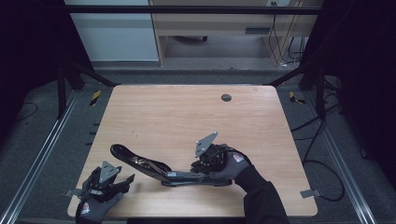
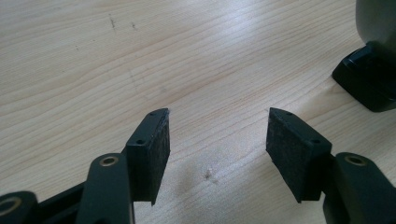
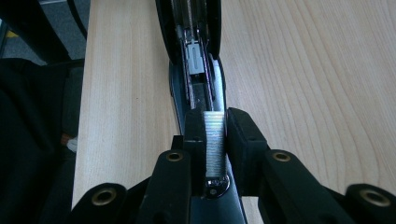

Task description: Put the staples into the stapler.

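Note:
A black stapler (image 1: 140, 163) lies hinged open near the table's front edge, its lid raised toward the left. In the right gripper view its magazine channel (image 3: 196, 88) runs away from me, with the lid (image 3: 189, 23) lifted beyond. My right gripper (image 3: 215, 121) is shut on a silvery strip of staples (image 3: 215, 144), held right over the rear of the channel. From above, that right gripper (image 1: 203, 165) sits at the stapler's right end. My left gripper (image 1: 125, 181) rests at the front left; the left gripper (image 2: 217, 135) is open over bare wood, with a black end of the stapler (image 2: 369, 79) off to its right.
The wooden table (image 1: 187, 112) has a small round grommet (image 1: 226, 97) at its far side. Metal rails and cables run along the floor on both sides. A person's dark sleeve (image 1: 261, 200) comes in at the bottom right.

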